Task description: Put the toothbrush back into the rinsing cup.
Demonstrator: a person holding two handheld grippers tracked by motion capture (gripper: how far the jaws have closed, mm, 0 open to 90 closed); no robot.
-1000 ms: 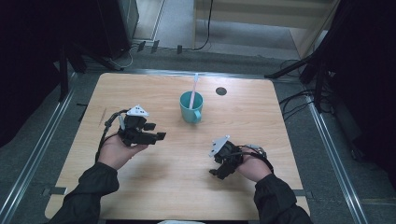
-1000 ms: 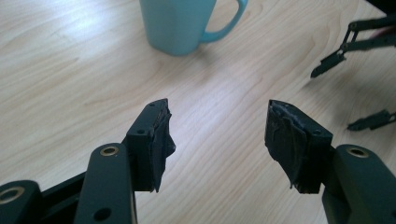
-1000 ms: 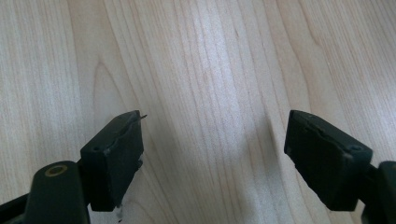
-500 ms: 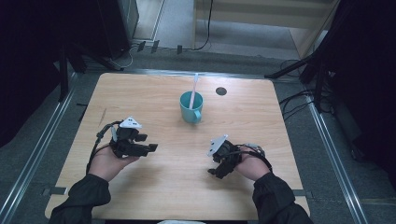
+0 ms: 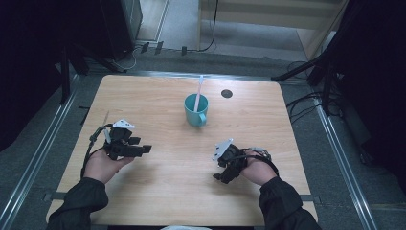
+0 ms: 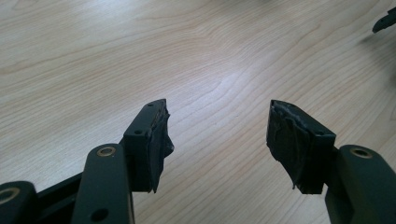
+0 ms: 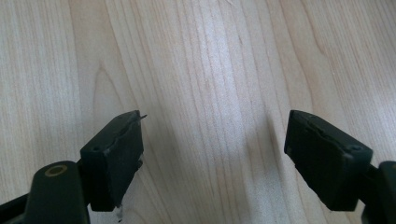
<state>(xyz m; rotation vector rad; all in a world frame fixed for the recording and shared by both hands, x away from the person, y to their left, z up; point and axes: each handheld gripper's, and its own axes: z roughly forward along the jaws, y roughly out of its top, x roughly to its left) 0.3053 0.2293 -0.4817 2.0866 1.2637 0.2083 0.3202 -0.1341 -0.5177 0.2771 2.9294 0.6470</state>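
Note:
A teal mug (image 5: 196, 110) stands upright near the middle of the wooden table (image 5: 158, 96), with a pale toothbrush-like stick (image 5: 198, 92) leaning out of it. My left gripper (image 5: 143, 149) is held low over the table's left side, pointing right, open with nothing between its jaws (image 6: 217, 135). My right gripper (image 5: 221, 175) sits at the front right, pointing down and left at the tabletop, also open and empty (image 7: 212, 149). Both are well short of the mug.
A small dark round hole or cap (image 5: 227, 93) lies in the table behind and right of the mug. Metal rails (image 5: 43, 158) run along the table's left and right sides. The other gripper's jaw tip (image 6: 385, 21) shows far off in the left gripper view.
My left gripper has drawn back toward the person and to the left, away from the mug. The right gripper has barely shifted.

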